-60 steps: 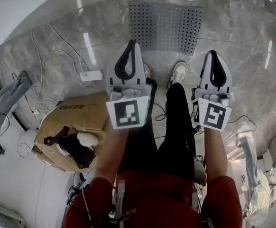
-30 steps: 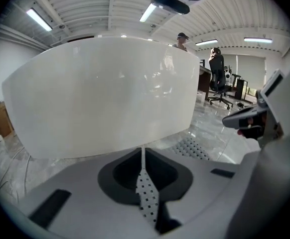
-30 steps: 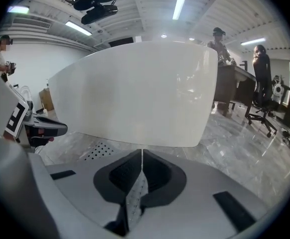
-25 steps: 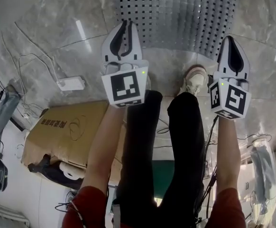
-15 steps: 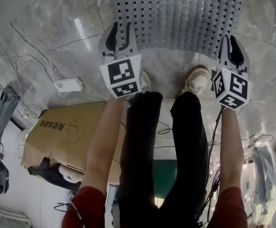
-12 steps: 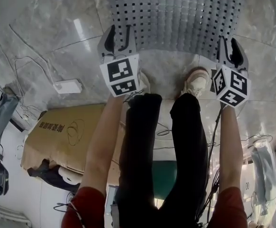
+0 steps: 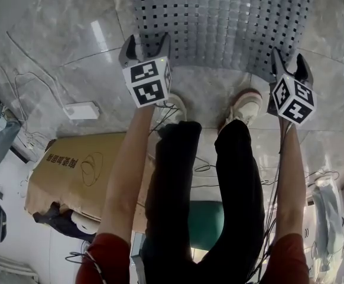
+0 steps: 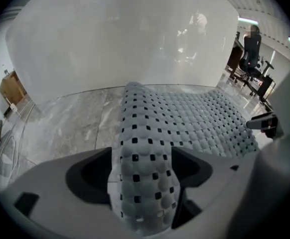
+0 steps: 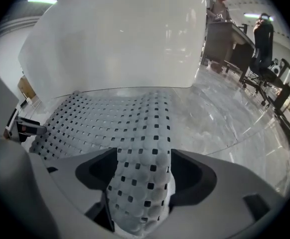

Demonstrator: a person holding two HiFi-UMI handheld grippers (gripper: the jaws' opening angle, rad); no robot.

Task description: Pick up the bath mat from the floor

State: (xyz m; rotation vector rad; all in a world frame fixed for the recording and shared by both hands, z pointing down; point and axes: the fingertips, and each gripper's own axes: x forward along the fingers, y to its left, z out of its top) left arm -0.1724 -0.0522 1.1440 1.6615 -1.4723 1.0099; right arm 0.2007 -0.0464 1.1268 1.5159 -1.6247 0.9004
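Our left hand-held gripper (image 7: 146,40) and right hand-held gripper (image 7: 289,61) have just been opening and now stand wide. Each straddles a near corner of the perforated grey bath mat (image 7: 219,16), which lies on the marble floor (image 7: 59,46) before a white bathtub (image 8: 125,44). If we close on too little edge, the limp mat may slip free or sag. The polished floor looks slick, with a power strip (image 7: 82,110) off to the left.

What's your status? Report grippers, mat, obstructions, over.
Left gripper, right gripper: jaws just opened wide, bath mat edge humped between each, not clamped. Rest of it flat on floor. Shoes short of its edge, nothing on it.
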